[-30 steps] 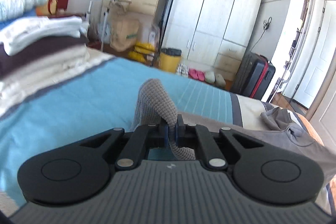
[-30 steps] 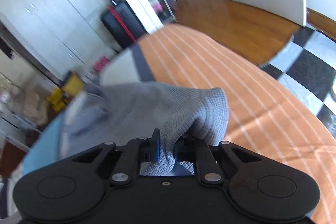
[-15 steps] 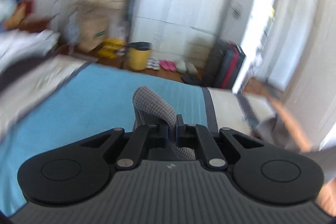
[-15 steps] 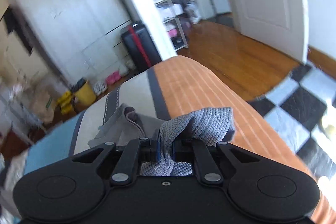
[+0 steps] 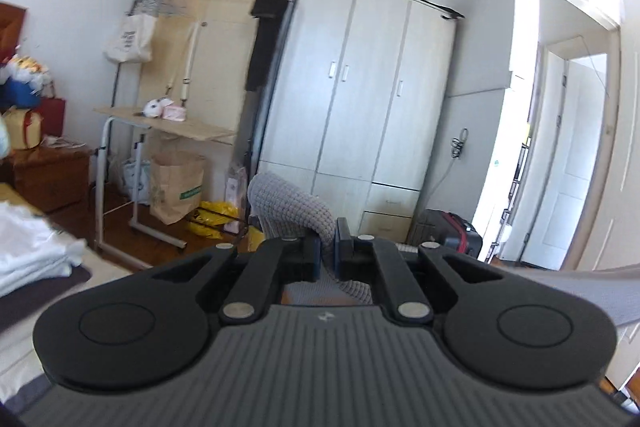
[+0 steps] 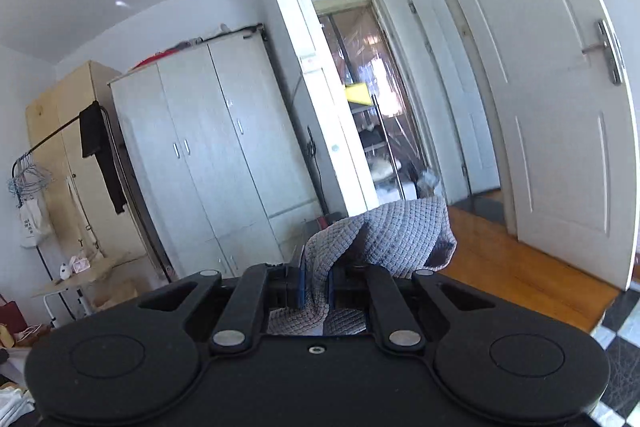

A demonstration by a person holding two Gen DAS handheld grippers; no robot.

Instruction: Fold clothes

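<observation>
My left gripper (image 5: 328, 254) is shut on a fold of a grey waffle-knit garment (image 5: 294, 205) and holds it up in the air, facing the wardrobe. A stretch of the same grey cloth (image 5: 592, 287) runs off to the right below the gripper. My right gripper (image 6: 316, 281) is shut on another bunch of the grey garment (image 6: 400, 235), also raised, facing the doorway. The rest of the garment hangs below both grippers, hidden by their bodies.
A stack of folded clothes (image 5: 28, 255) lies at the left edge on the bed. A white wardrobe (image 5: 356, 107), a small side table (image 5: 160, 125), a paper bag (image 5: 176, 187) and a suitcase (image 5: 448, 231) stand ahead. An open white door (image 6: 560, 127) is at the right.
Both grippers have lifted and tilted upward with the grey garment. The bed has dropped out of view and the room's walls and wardrobe now fill both views.
</observation>
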